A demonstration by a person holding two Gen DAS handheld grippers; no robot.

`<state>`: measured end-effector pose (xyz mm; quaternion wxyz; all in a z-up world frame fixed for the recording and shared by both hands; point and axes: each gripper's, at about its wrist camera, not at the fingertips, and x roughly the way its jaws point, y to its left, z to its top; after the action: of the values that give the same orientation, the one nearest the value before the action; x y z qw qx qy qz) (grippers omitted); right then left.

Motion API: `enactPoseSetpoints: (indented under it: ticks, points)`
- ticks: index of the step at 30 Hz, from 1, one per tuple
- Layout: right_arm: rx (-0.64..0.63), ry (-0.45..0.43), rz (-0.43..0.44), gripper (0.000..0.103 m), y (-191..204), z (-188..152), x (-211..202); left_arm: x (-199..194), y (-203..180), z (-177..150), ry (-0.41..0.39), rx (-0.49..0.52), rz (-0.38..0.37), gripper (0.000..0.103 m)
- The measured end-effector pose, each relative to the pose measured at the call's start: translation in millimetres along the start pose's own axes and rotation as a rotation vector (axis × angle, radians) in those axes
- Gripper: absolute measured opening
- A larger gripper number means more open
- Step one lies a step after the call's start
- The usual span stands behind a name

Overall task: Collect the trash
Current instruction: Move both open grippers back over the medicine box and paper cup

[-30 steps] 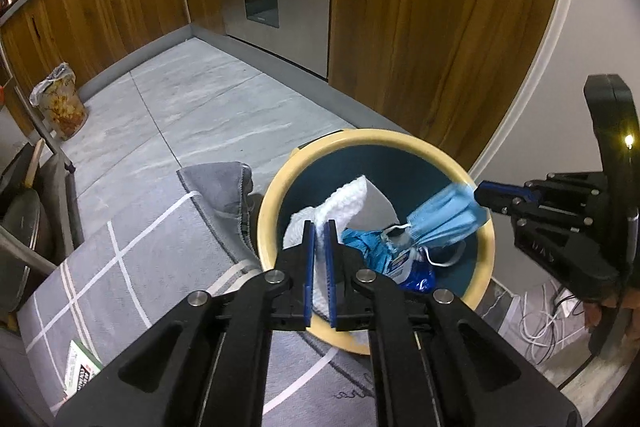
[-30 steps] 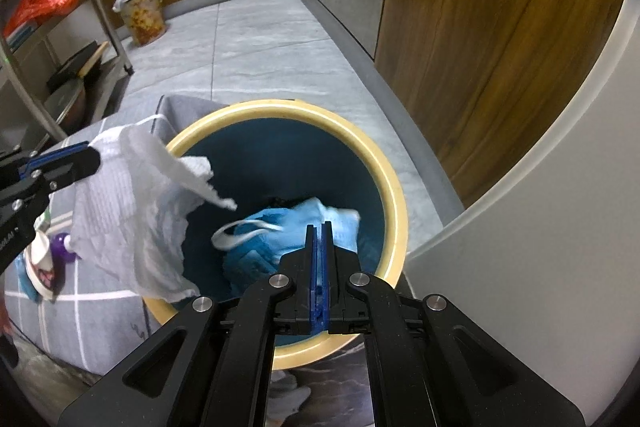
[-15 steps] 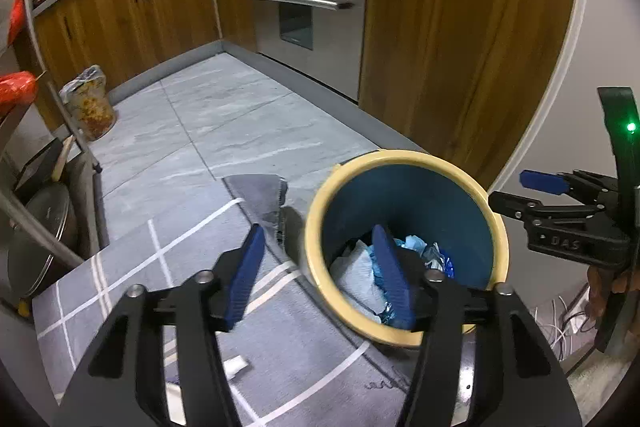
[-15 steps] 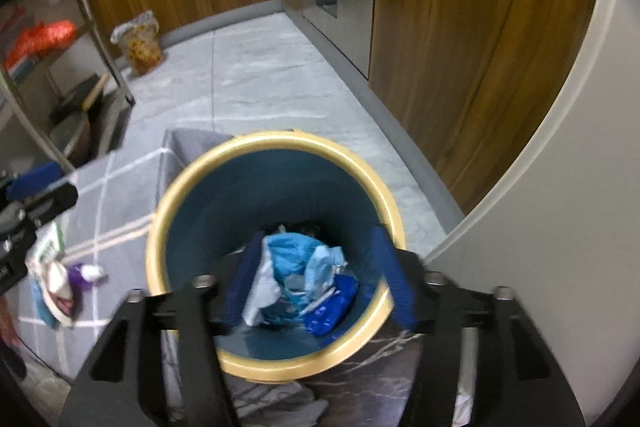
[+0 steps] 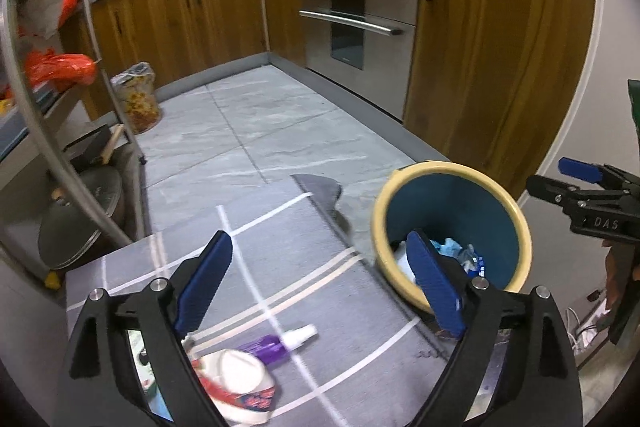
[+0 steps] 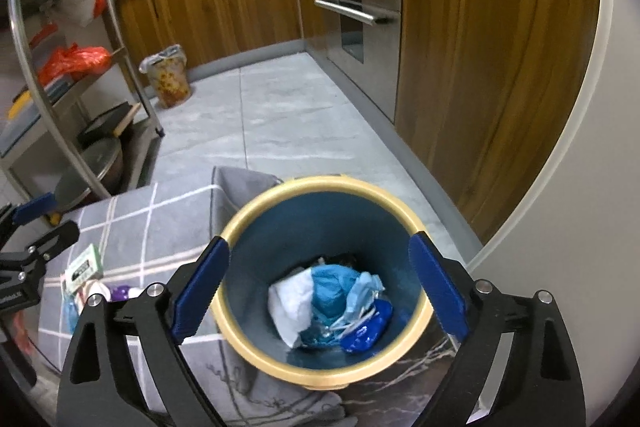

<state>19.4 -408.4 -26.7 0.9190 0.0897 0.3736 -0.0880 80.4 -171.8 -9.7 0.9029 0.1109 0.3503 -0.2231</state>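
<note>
A blue bin with a yellow rim (image 6: 320, 183) stands on the floor at the edge of a grey rug. At its bottom lie a white paper (image 6: 292, 303), a blue mask (image 6: 340, 287) and a blue wrapper (image 6: 368, 331). My right gripper (image 6: 320, 251) hangs above the bin, its jaws opening with nothing between them. My left gripper (image 5: 318, 259) hovers over the rug left of the bin (image 5: 384, 211), its jaws also opening and empty. On the rug lie a purple bottle (image 5: 280, 343), a crumpled white and red wrapper (image 5: 236, 383) and a green and white box (image 6: 84, 265).
A metal rack (image 5: 100, 131) with pans and orange bags stands at the left. A filled patterned bag (image 5: 138, 99) sits on the tiled floor by the wooden cabinets (image 5: 208, 19). An oven (image 5: 352, 19) and a white wall (image 6: 560, 227) lie to the right. White cables (image 5: 584, 327) lie near the bin.
Both grippers went from shut to wide open. The white paper left my left gripper and the blue mask my right; both now lie in the bin. Both grippers rose, the left swinging over the rug.
</note>
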Motion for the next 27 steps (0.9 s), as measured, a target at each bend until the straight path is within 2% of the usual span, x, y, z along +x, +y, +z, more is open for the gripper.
enactPoseSetpoints:
  ticks: [9, 15, 27]
  points:
    - [-0.049, -0.030, 0.022, 0.093, 50.1, -0.4, -6.2, -32.1, 53.8, -18.7, -0.019, -0.070, 0.075, 0.089]
    - [-0.082, -0.032, 0.077, 0.093, 91.3, -4.2, -6.9, -50.2, 93.9, -36.0, -0.022, -0.126, 0.123, 0.089]
    - [-0.150, 0.037, 0.160, 0.094, 179.8, -10.1, 9.8, -80.0, 177.1, -78.6, 0.002, -0.265, 0.223, 0.089]
